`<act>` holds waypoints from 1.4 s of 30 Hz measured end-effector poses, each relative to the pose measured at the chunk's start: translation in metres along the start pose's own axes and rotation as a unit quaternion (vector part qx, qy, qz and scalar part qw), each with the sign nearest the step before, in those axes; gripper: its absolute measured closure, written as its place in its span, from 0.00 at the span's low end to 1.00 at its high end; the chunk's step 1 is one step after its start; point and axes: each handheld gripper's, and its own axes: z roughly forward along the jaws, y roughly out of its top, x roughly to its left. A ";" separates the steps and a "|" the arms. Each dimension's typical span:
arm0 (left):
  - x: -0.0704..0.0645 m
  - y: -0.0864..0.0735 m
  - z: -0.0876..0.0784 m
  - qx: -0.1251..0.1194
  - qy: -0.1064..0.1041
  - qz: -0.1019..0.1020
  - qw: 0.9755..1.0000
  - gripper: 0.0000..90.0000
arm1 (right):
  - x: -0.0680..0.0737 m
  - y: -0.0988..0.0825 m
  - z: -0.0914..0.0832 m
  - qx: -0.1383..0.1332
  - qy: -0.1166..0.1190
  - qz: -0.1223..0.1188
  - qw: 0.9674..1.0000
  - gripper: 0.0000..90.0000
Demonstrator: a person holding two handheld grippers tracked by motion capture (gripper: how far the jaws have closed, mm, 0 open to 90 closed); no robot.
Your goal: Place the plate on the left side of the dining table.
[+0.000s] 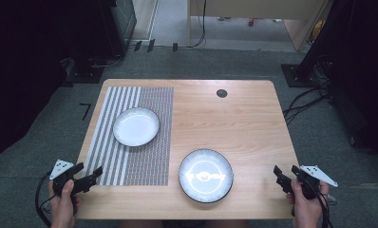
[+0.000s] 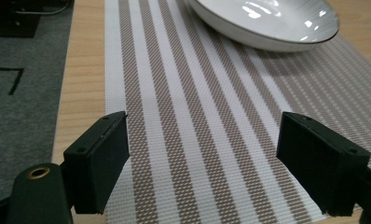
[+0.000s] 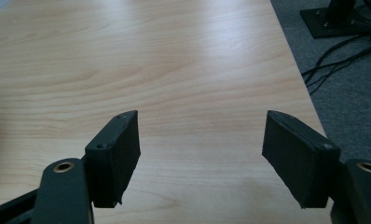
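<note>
High view, plates: two round plates; being round, they have no long side and point no way. Both lie flat, open side up.
High view, far plate [image 1: 136, 126]: white inside with a thin dark rim. It sits on the striped mat [image 1: 130, 156], near the mat's far end.
High view, near plate [image 1: 205, 175]: shiny, with a darker rim. It sits on the bare desk [image 1: 244, 123], just right of the mat's near corner.
High view, left tongs [image 1: 93, 175]: held in a hand at the mat's near left corner, aimed over the mat.
High view, right tongs [image 1: 278, 175]: held at the desk's near right edge, well right of the mat.
Left gripper view, left tongs [image 2: 202, 154]: wide open, gripping nothing, over the mat's brown and white stripes. The far plate [image 2: 267, 21] lies further up the mat.
Right gripper view, right tongs [image 3: 200, 154]: wide open, gripping nothing, over bare wood of the desk.
</note>
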 end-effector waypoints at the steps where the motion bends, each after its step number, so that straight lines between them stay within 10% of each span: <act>1: 0.001 -0.002 0.001 0.003 0.002 0.001 1.000 0.19 | -0.002 -0.002 0.000 0.001 -0.003 0.002 1.000 0.30; 15: 0.003 -0.019 -0.005 0.014 0.015 0.012 1.000 0.15 | -0.017 -0.018 0.006 0.021 -0.019 -0.005 1.000 0.29; 35: 0.000 -0.019 -0.001 0.039 0.012 0.022 0.999 0.13 | 0.000 -0.021 0.012 0.061 -0.011 -0.091 0.994 0.28; 42: -0.011 -0.020 0.004 0.059 0.048 0.068 0.995 0.12 | 0.000 -0.021 0.012 0.061 -0.010 -0.090 0.994 0.27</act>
